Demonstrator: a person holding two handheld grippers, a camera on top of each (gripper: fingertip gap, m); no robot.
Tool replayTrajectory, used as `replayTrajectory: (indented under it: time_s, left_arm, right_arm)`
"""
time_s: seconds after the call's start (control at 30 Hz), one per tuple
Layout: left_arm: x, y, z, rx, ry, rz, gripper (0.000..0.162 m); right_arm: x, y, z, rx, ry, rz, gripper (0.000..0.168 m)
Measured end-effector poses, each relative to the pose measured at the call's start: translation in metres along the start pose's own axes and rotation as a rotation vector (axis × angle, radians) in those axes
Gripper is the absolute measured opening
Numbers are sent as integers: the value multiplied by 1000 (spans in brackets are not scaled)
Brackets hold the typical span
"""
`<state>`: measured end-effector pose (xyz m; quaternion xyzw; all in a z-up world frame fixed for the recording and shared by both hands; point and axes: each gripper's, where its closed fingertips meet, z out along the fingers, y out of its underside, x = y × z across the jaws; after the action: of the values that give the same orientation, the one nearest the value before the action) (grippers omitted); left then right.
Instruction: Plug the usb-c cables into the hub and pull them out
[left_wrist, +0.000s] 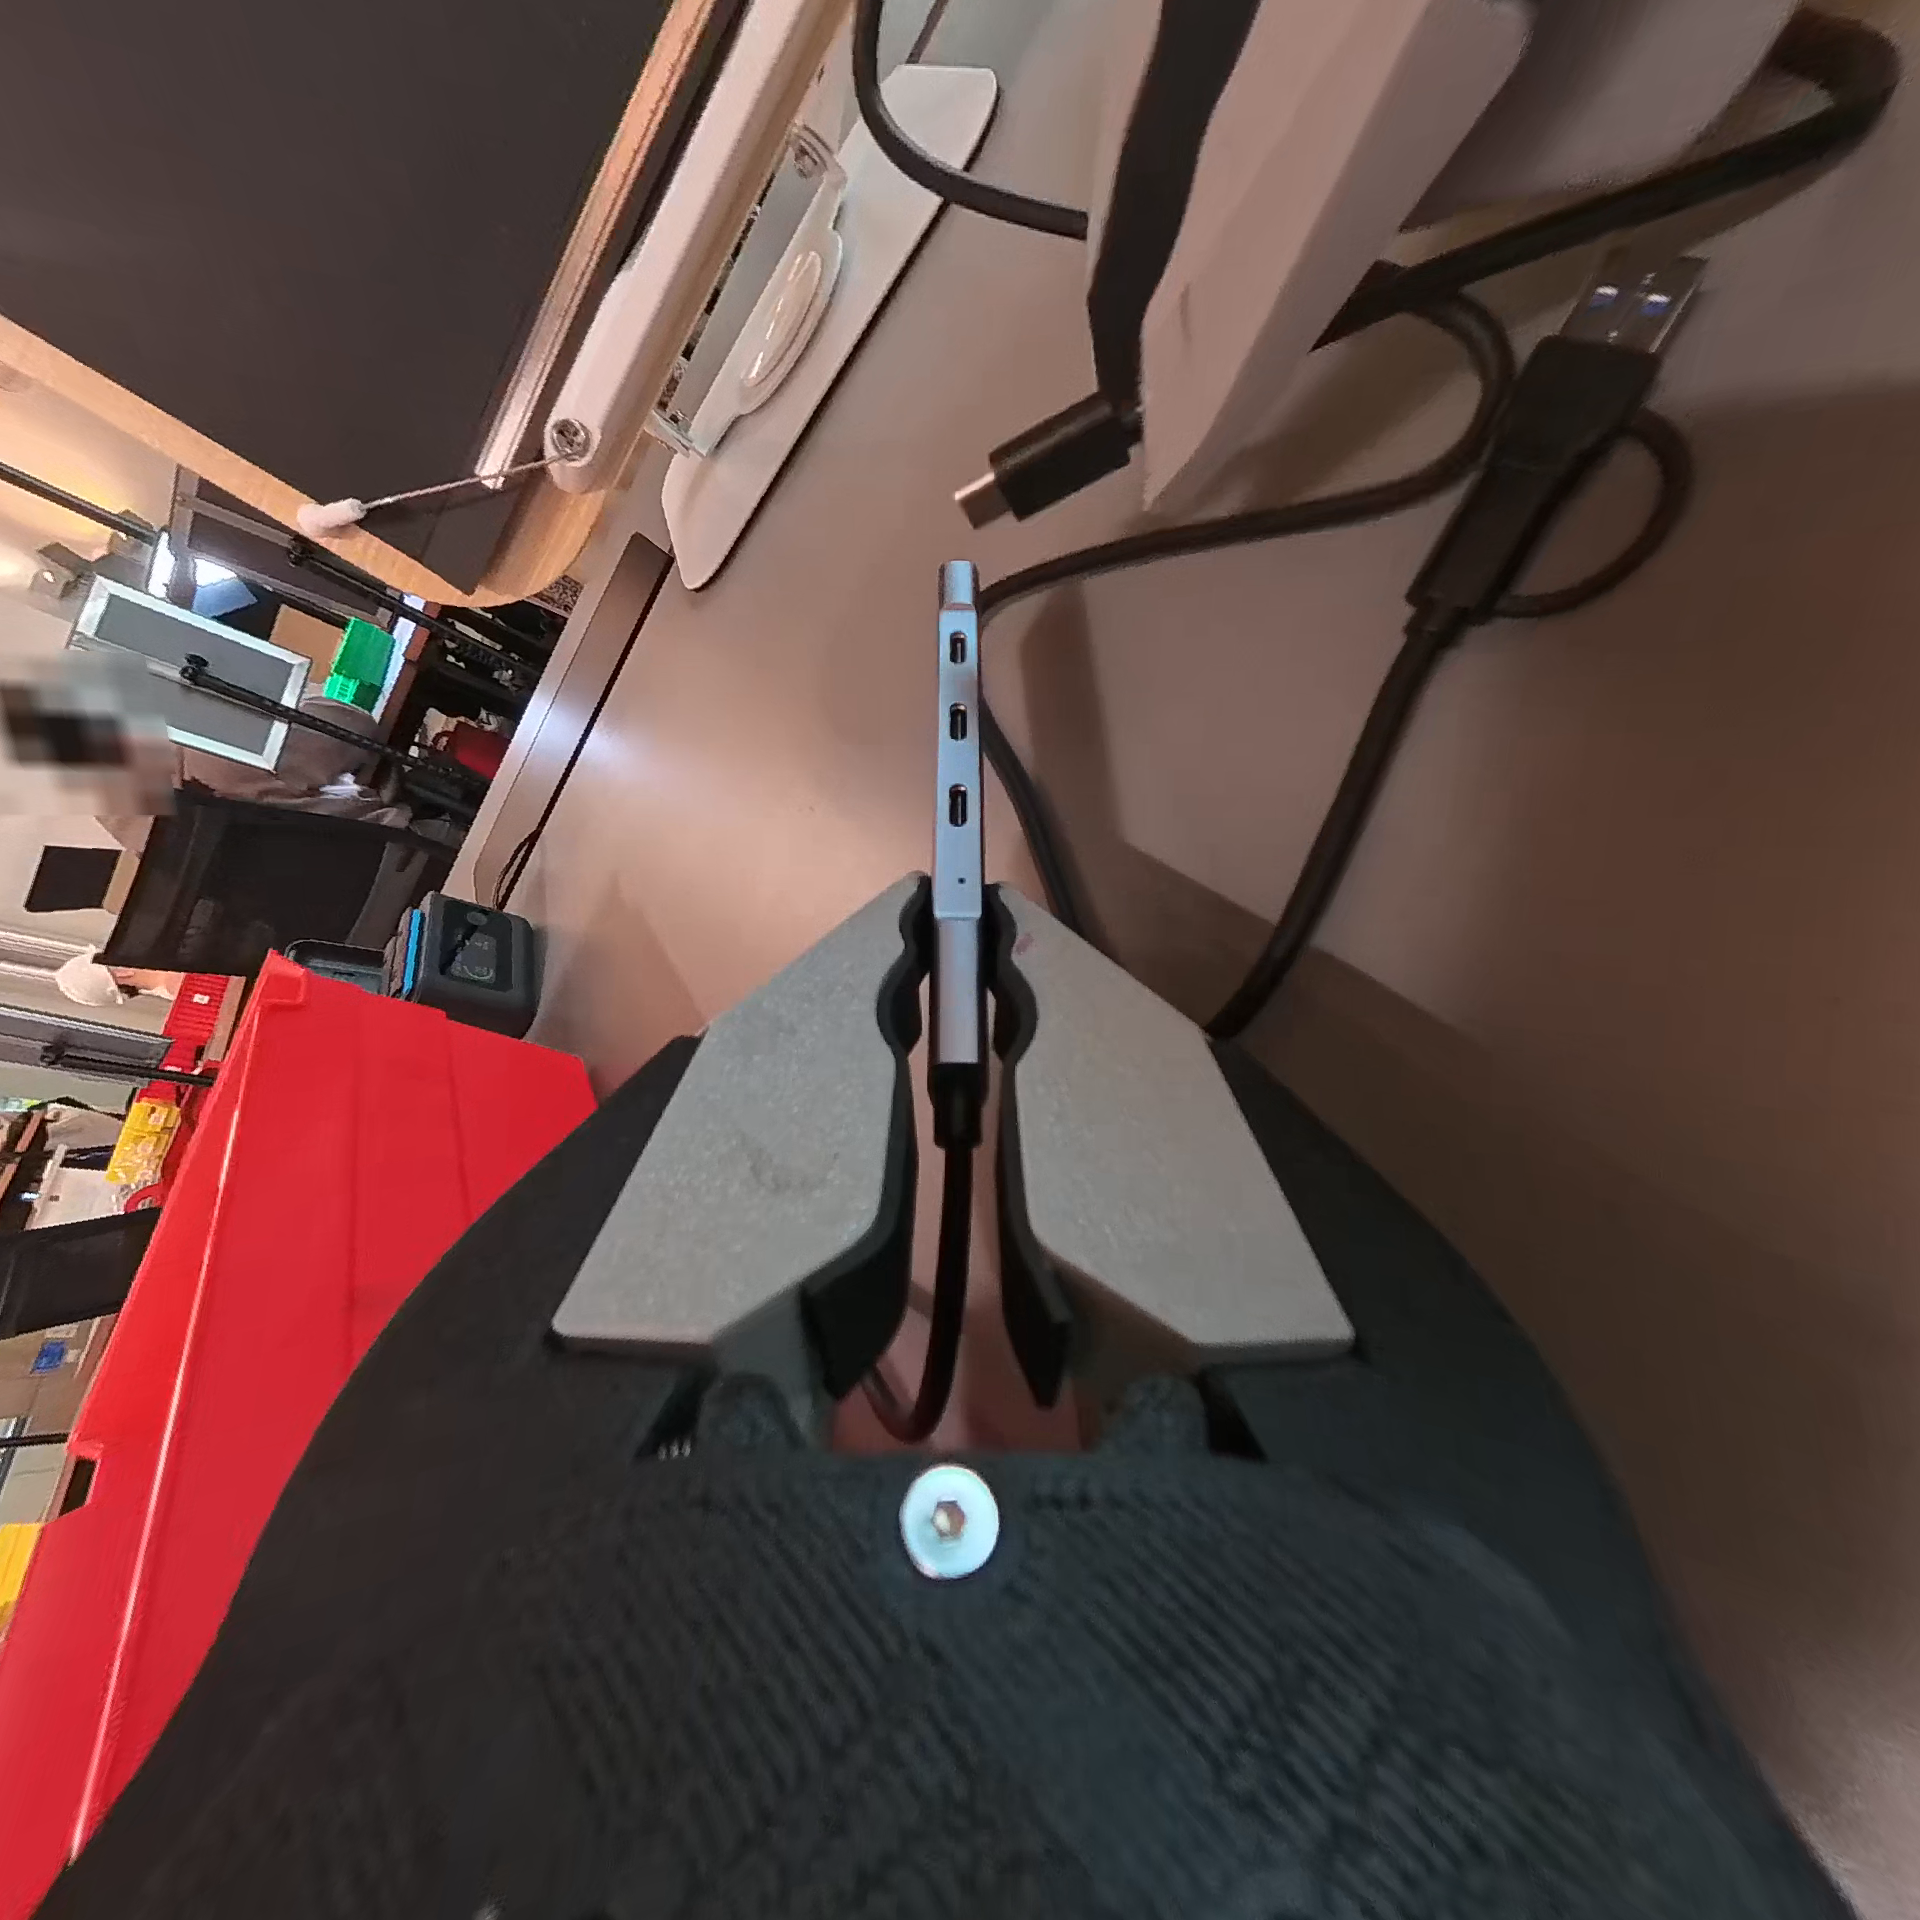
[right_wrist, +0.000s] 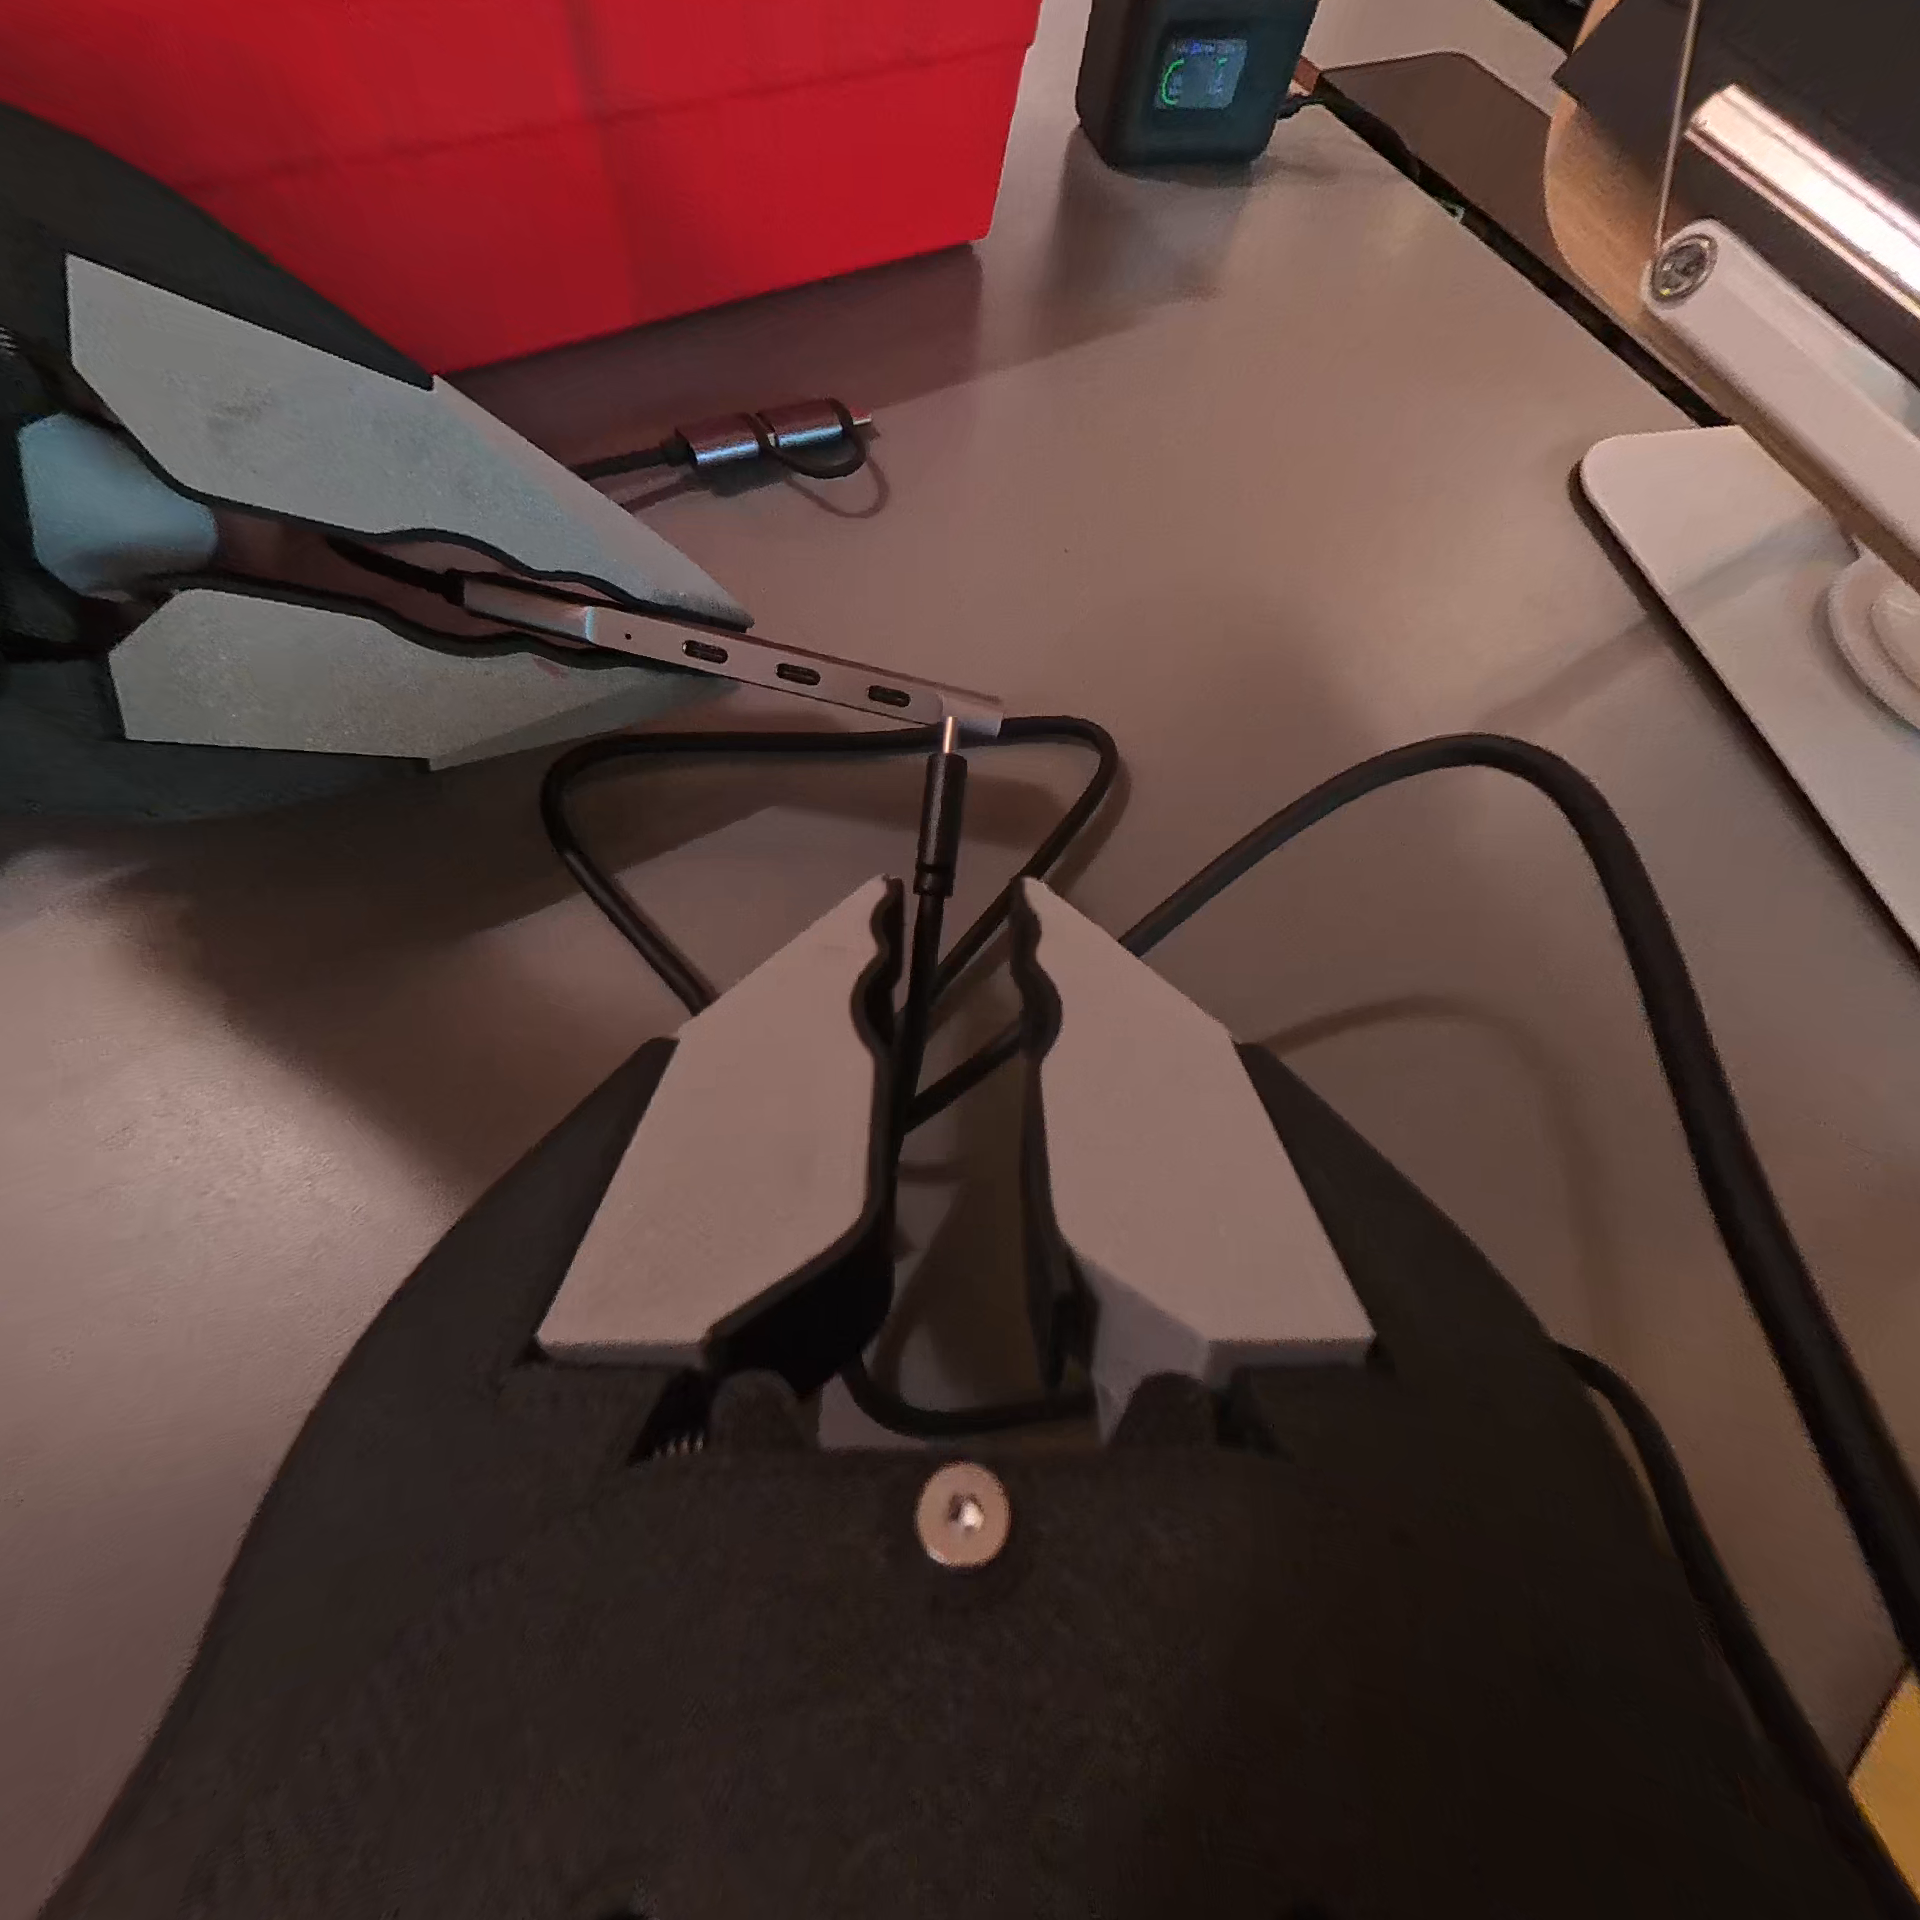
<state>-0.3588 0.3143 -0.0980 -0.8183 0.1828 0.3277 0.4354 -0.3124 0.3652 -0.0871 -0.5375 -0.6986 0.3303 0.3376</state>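
Nearly lined up, yet risky. Gripped the hub (right_wrist: 831, 681) in the left gripper (left_wrist: 961, 904) at nine o'clock, above the table (right_wrist: 1351, 520). Pinched the cable (right_wrist: 920, 1039) behind its plug (right_wrist: 940, 821) in the right gripper (right_wrist: 956, 894), tip at the hub's end, past the ports. Could have scraped or bent if pushed misaligned. Worked amid loose leads, red bin (right_wrist: 623, 156) at eleven, monitor foot (right_wrist: 1714, 540) at two.

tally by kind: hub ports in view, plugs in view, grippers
Empty ports on the hub: 3
Plugs: 3 (USB-C plug at the right gripper, double-headed plug, USB-A plug)
Grippers: 2, with the left gripper
Total: 8
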Motion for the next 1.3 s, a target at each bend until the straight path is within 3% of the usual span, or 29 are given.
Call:
replayTrajectory:
  time_s: [0.07, 0.23, 0.37, 0.5, 0.67, 0.87, 1.1, 1.3]
  left_arm:
    - [-1, -1, 0, 9, -3, -6, 7]
    - [-2, -5, 0, 28, -18, 22, 7]
    - [-15, -16, -6, 81, -122, 108, 7]
    - [-26, -33, -13, 146, -244, 248, 7]
    - [-32, -61, -31, 264, -394, 420, 7]
    - [-34, -63, -29, 283, -403, 457, 7]
    - [-41, -78, -40, 346, -528, 561, 6]
    - [-46, -77, -39, 341, -538, 554, 6]
  right_arm:
    - [0, -2, 2, 4, 15, -16, 4]
    - [-9, -8, 1, 25, -44, 11, 3]
    - [-34, -6, -9, -4, -247, 132, 3]
    - [-52, -22, -28, 60, -507, 384, 3]
    - [-57, -30, -39, 118, -717, 647, 3]
    - [-66, -38, -44, 144, -747, 622, 3]
    - [-63, -47, -49, 203, -856, 788, 3]
    - [-67, -57, -54, 275, -962, 892, 3]
